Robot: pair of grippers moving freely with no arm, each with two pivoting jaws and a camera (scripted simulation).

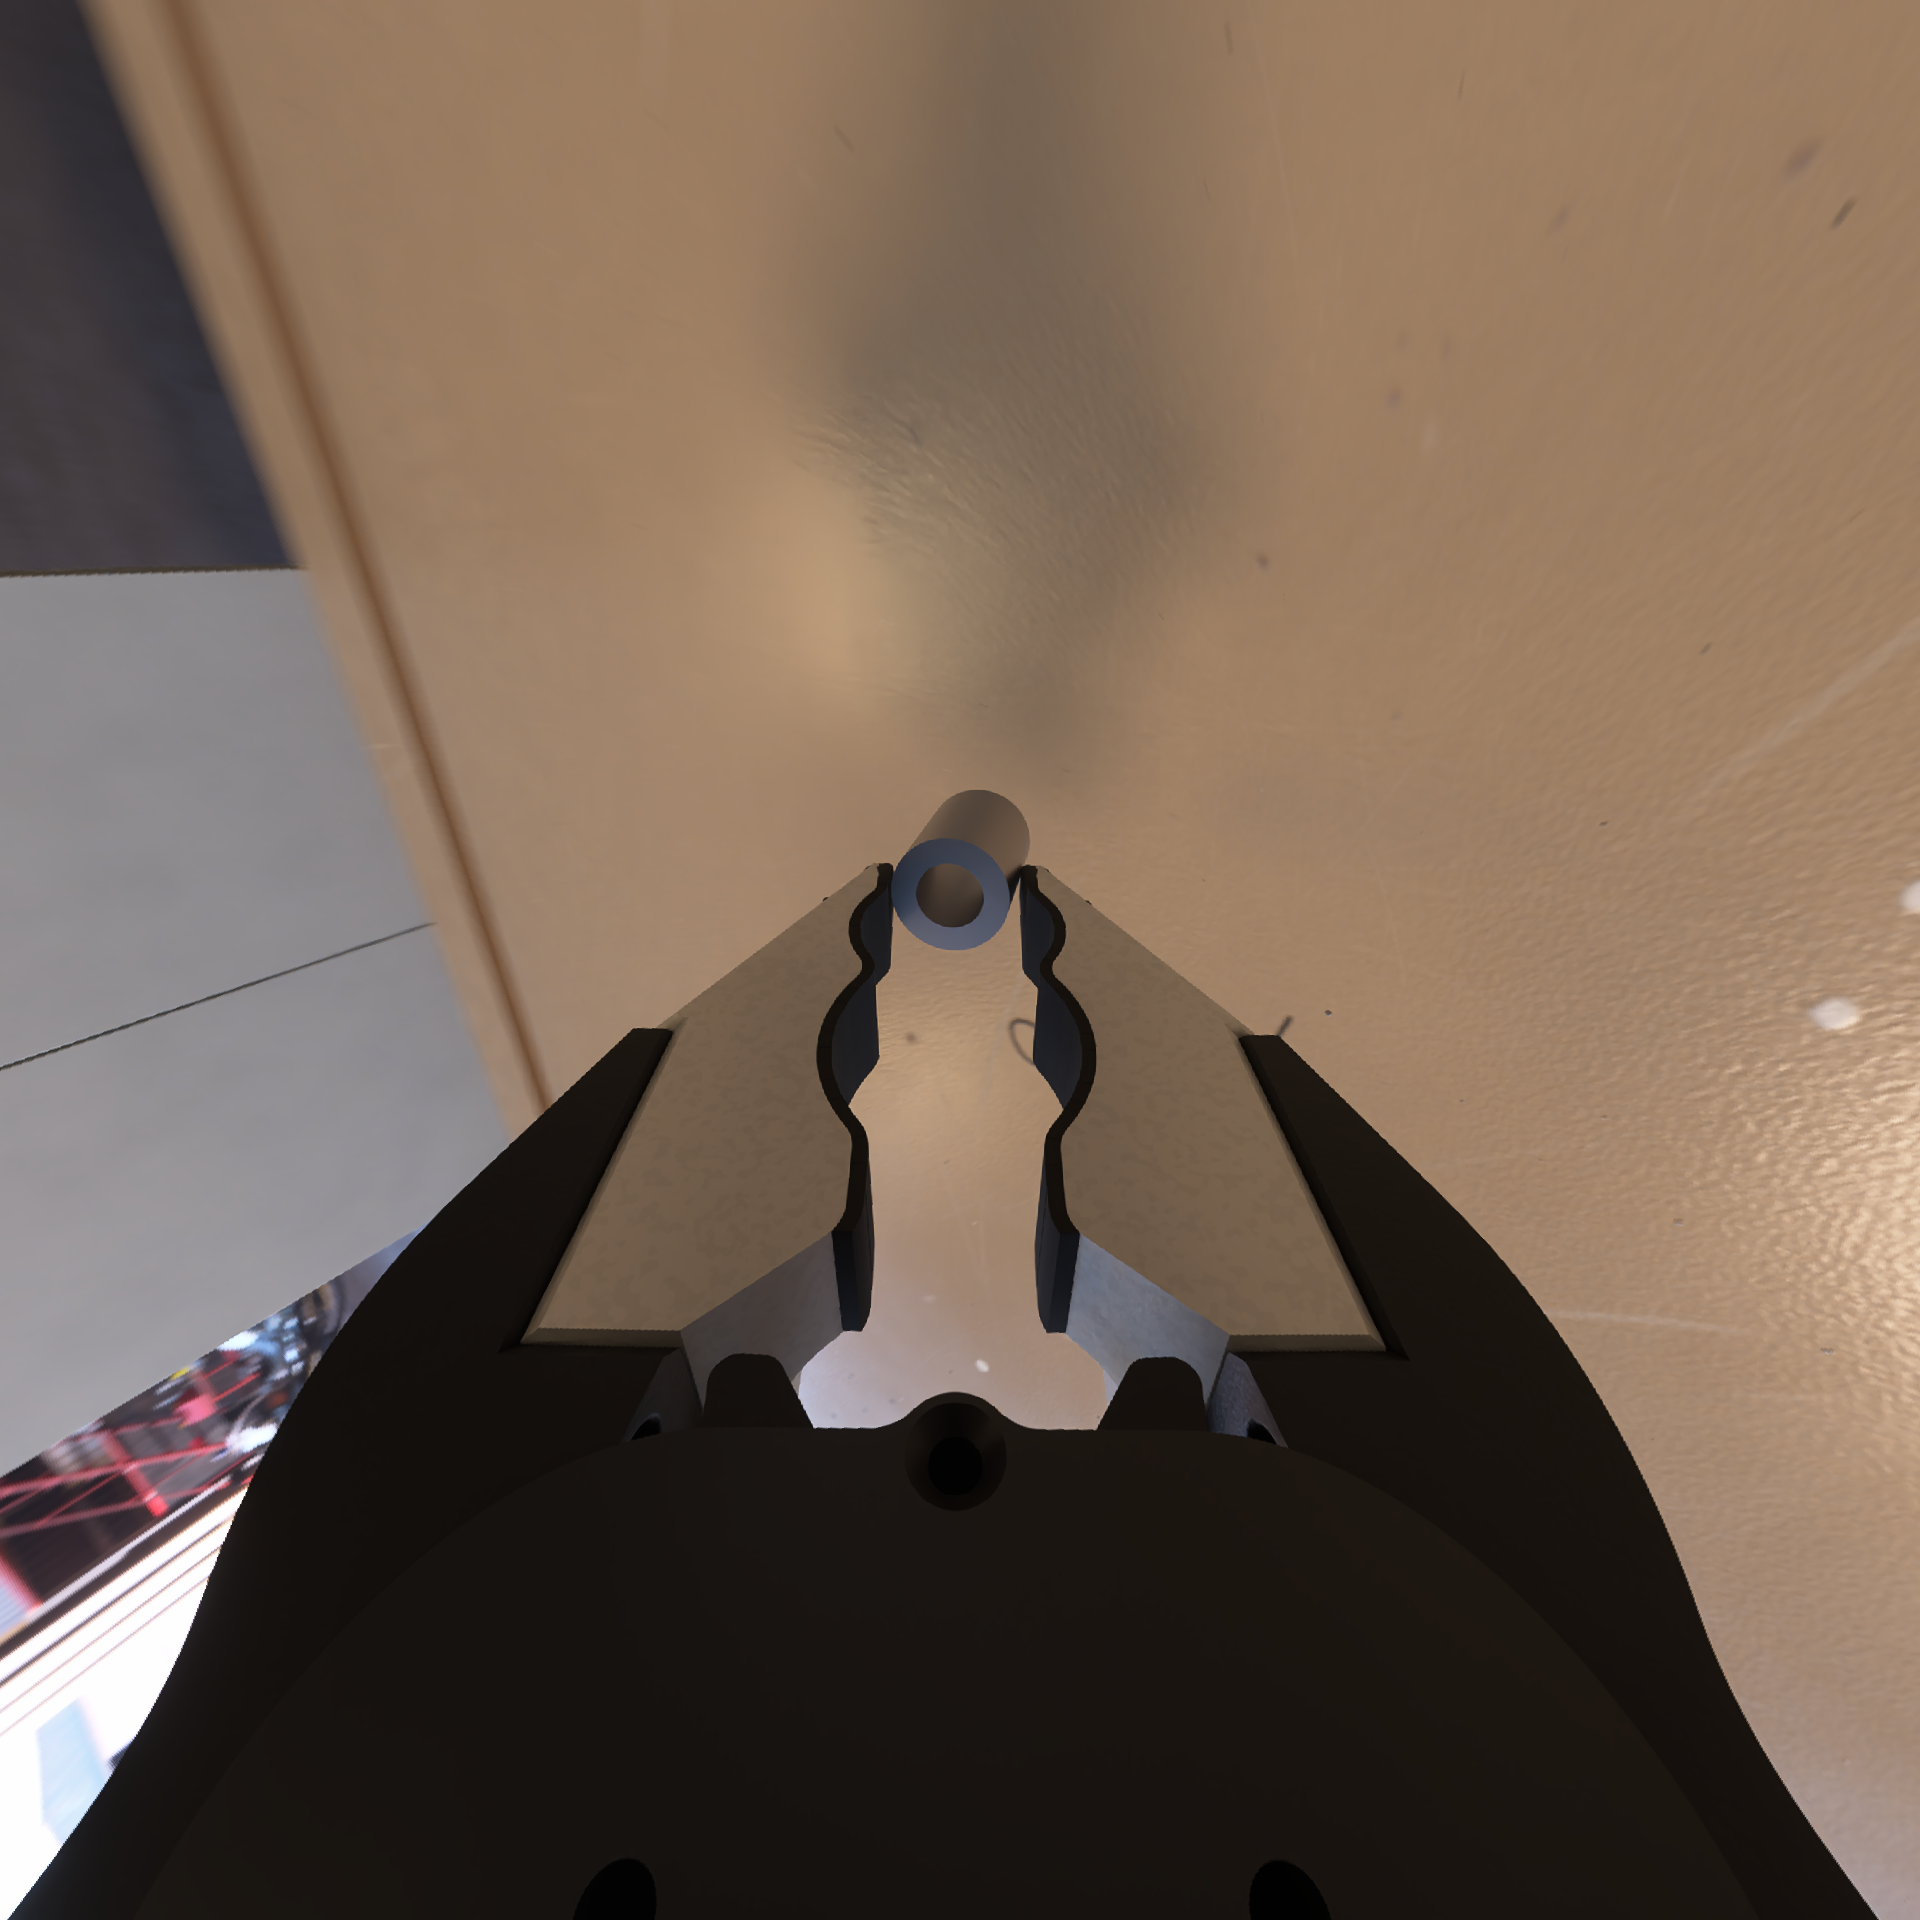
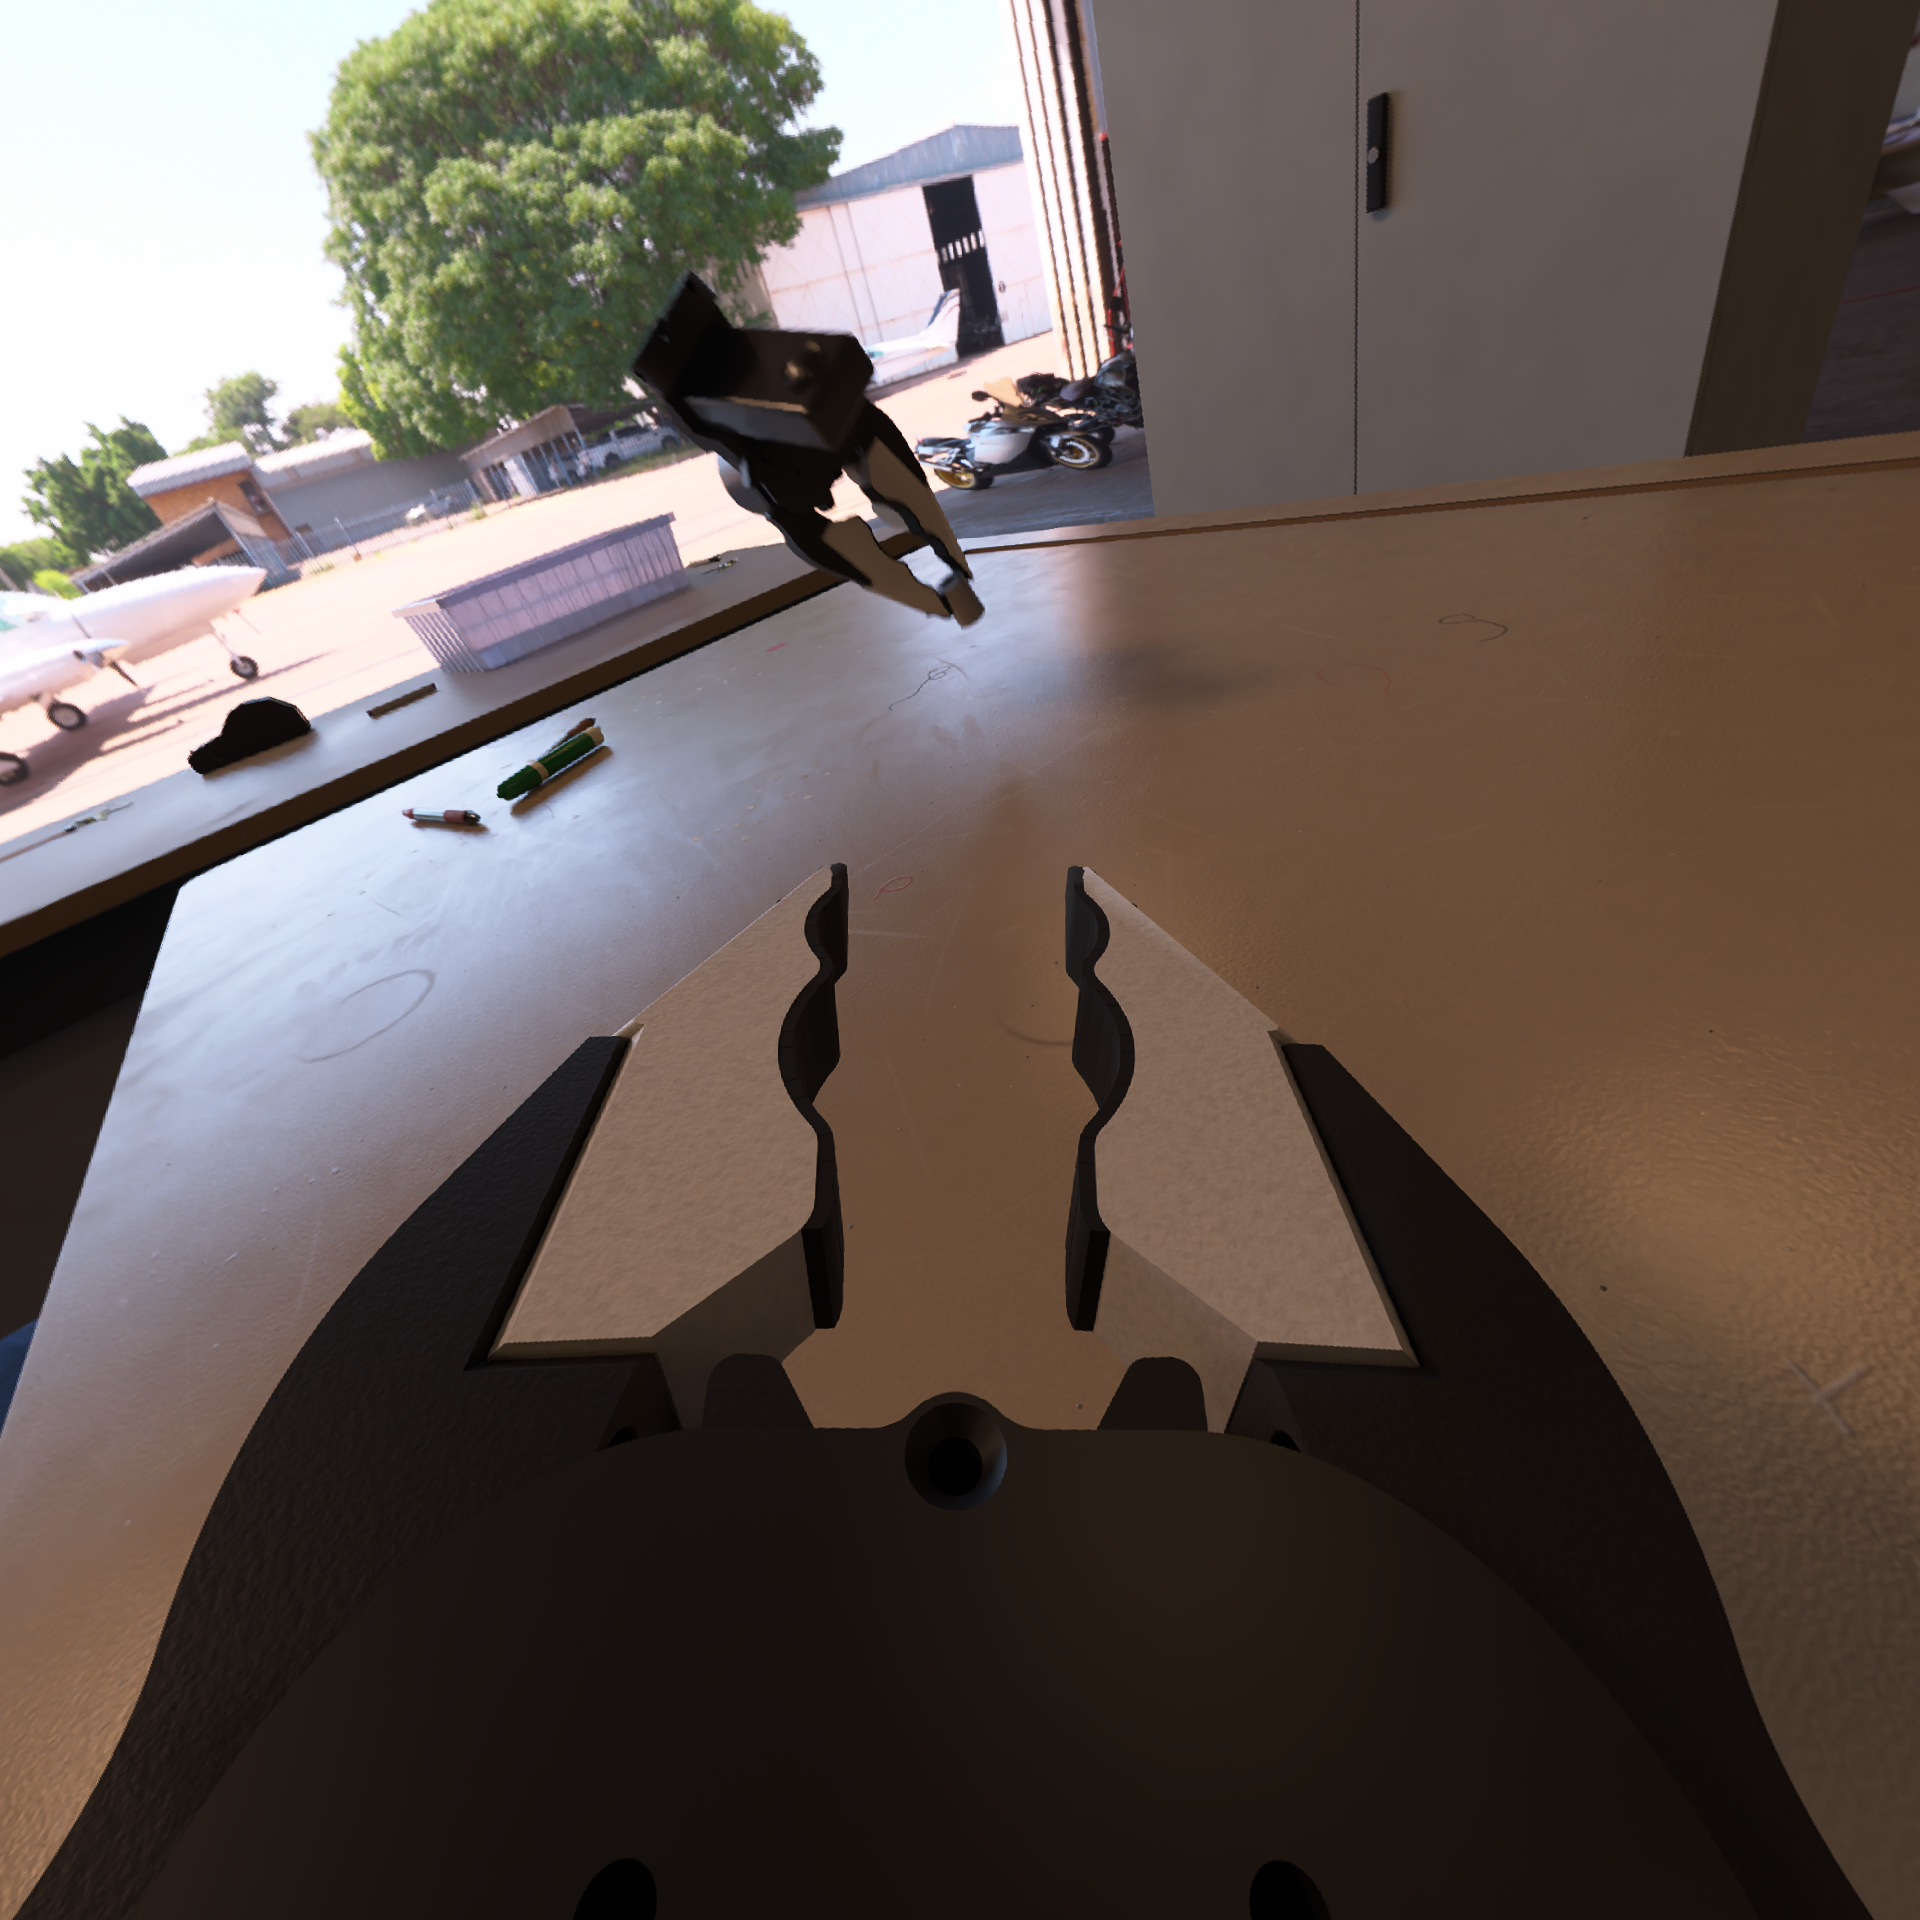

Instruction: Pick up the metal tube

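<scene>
The metal tube (image 1: 953,940) is a short grey cylinder, seen end-on in the left wrist view with its hollow bore facing me. My left gripper (image 1: 953,894) is shut on the tube at its fingertips and holds it above the tan table (image 1: 1351,520). In the right wrist view the left gripper (image 2: 948,590) hangs tilted in the air over the table's far side, with the tube (image 2: 966,607) at its tips and a soft shadow (image 2: 1174,675) on the table below. My right gripper (image 2: 956,904) is open and empty, low over the table (image 2: 1455,831).
Green markers (image 2: 551,769) and a small pen (image 2: 442,816) lie at the table's left side. A black object (image 2: 249,732) and a grey tray (image 2: 551,603) sit on a farther bench. A grey cabinet (image 2: 1455,208) stands behind. The table's edge (image 1: 343,582) runs along the left.
</scene>
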